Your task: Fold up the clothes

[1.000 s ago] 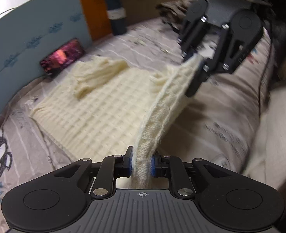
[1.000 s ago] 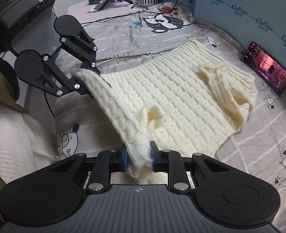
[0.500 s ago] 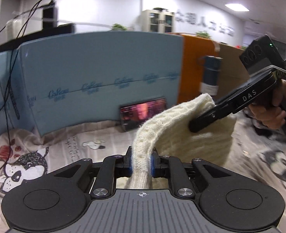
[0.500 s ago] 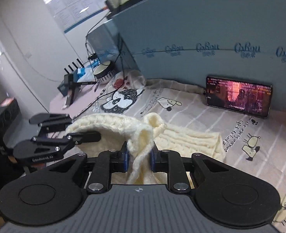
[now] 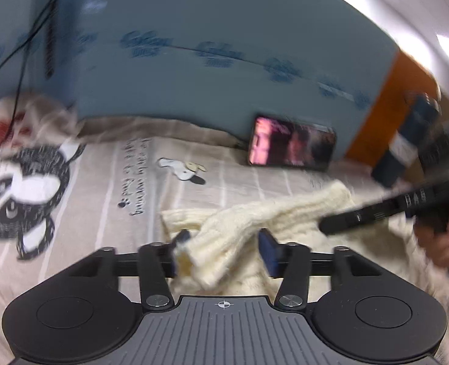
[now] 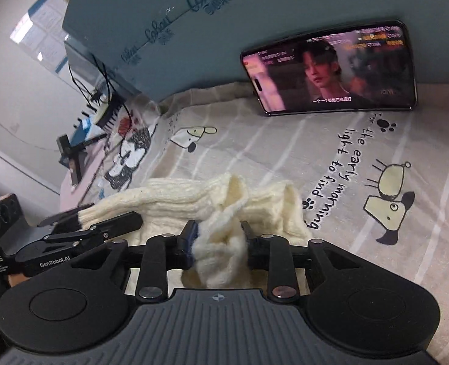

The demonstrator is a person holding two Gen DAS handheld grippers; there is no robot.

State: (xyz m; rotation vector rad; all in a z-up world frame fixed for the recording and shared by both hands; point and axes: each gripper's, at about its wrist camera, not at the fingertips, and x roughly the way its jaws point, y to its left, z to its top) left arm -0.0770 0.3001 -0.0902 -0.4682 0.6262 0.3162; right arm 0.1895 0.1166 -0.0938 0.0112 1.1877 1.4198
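Note:
A cream knitted sweater (image 5: 273, 216) lies folded over on the printed bedsheet (image 5: 108, 188). My left gripper (image 5: 224, 254) has its jaws wide apart, with the sweater's edge lying loosely between them. My right gripper (image 6: 219, 238) is also spread, with a bunch of the sweater (image 6: 224, 203) resting between its fingers. In the left wrist view, the right gripper (image 5: 376, 213) sits over the sweater's right side. In the right wrist view, the left gripper (image 6: 81, 228) sits at the sweater's left end.
A phone (image 6: 331, 70) playing video leans against the blue partition (image 6: 254, 6) just beyond the sweater; it also shows in the left wrist view (image 5: 291, 143). An orange panel (image 5: 391, 106) and a dark bottle (image 5: 407, 143) stand at the right. Cables and desk items (image 6: 84, 140) lie far left.
Both grippers carried the sweater's edge over toward the partition and lowered it onto the bed. Both have opened from a shut grip on the sweater.

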